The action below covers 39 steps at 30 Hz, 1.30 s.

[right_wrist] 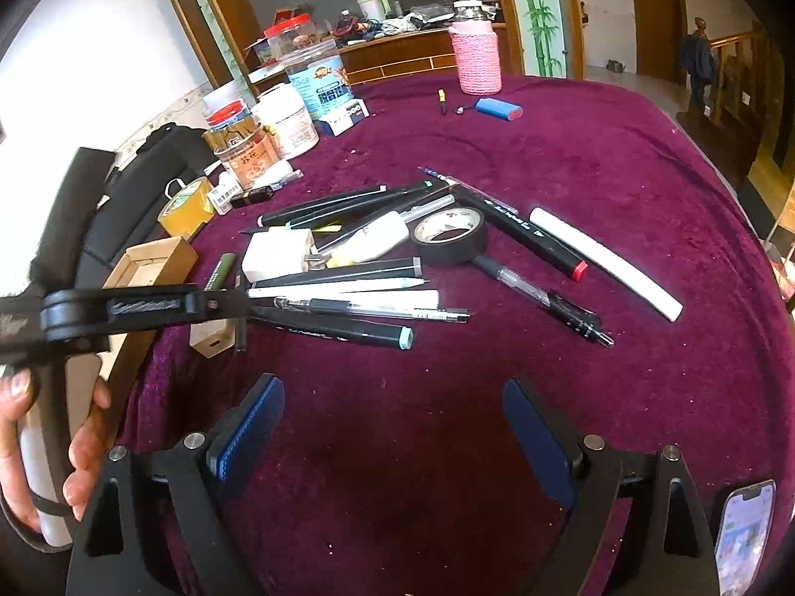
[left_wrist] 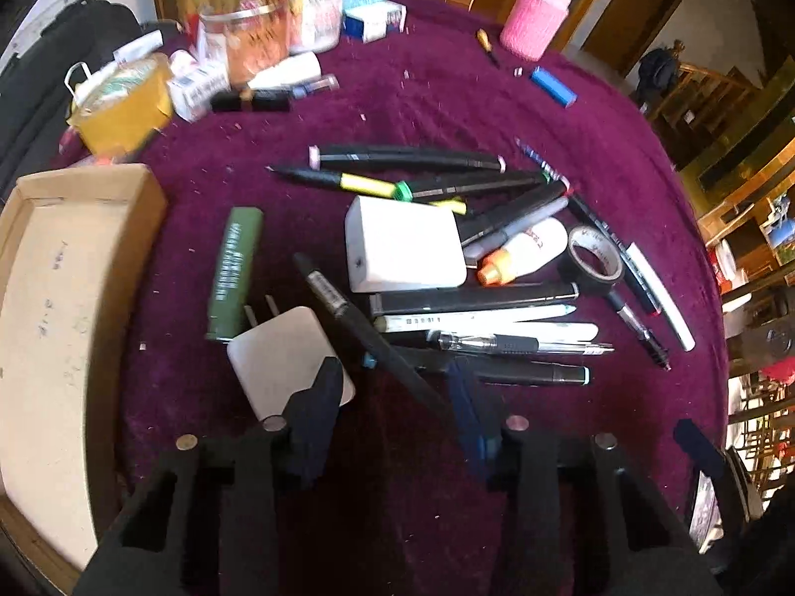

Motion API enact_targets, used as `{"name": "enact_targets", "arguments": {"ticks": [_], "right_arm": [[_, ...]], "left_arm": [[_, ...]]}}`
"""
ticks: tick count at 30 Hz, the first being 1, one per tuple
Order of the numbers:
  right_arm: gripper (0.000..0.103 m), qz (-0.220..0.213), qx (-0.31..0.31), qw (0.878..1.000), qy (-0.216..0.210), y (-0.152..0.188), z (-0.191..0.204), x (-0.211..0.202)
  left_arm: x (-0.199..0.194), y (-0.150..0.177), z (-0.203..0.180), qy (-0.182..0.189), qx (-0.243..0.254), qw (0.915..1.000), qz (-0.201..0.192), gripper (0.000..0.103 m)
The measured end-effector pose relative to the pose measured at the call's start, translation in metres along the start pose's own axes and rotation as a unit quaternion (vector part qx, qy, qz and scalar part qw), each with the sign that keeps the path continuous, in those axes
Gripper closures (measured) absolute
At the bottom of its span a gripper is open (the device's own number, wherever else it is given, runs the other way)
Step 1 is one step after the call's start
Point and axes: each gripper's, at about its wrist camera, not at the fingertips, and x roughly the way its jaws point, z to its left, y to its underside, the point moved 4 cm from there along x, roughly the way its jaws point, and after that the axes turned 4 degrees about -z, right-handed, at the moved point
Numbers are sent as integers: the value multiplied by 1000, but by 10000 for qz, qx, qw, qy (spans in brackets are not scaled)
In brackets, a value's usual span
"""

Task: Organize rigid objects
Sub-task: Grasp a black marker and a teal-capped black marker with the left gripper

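- Pens and markers lie heaped mid-table on a purple cloth, beside a white block and a black tape roll.
- The left gripper straddles a black pen; whether its pads press it, one cannot tell.
- The right gripper hovers wide open, holding nothing.
- A cardboard box sits at the table's left edge.
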Motion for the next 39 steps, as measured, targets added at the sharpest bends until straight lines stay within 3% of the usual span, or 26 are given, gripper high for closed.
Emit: {"name": "enact_targets", "arguments": {"ticks": [6,10,13,19,23,25,30,36,39], "right_arm": [[11,-13,-21,10000,8,2,-3,-1],[11,14,10,10000,16,1,-6,0],[11,36,-67,10000,41,-1,-6,2],[11,41,-72,10000,45,-6,-6,5],[11,111,-201,9997,-3,-6,-1,13],[12,185,-386,9989,-190,-8,6,21],[27,461,-844,9918,-840,-11,32,39],[37,724,-1519,9828,-763,-17,53,67],[47,899,-1591,9804,-735,-19,51,79]], "left_arm": [[7,-10,-4,-441,158,9989,-26,63],[7,-13,2,-499,86,9987,-35,84],[11,-11,7,-224,-156,9994,202,84],[15,-12,4,-272,-195,9991,255,82],[12,-10,13,-100,-330,9992,185,91],[4,-5,21,198,-457,9988,8,92],[-8,13,34,591,-485,9969,-178,93],[-30,25,46,1183,-667,9893,-527,94],[-31,30,43,1101,-549,9910,-520,94]]}}
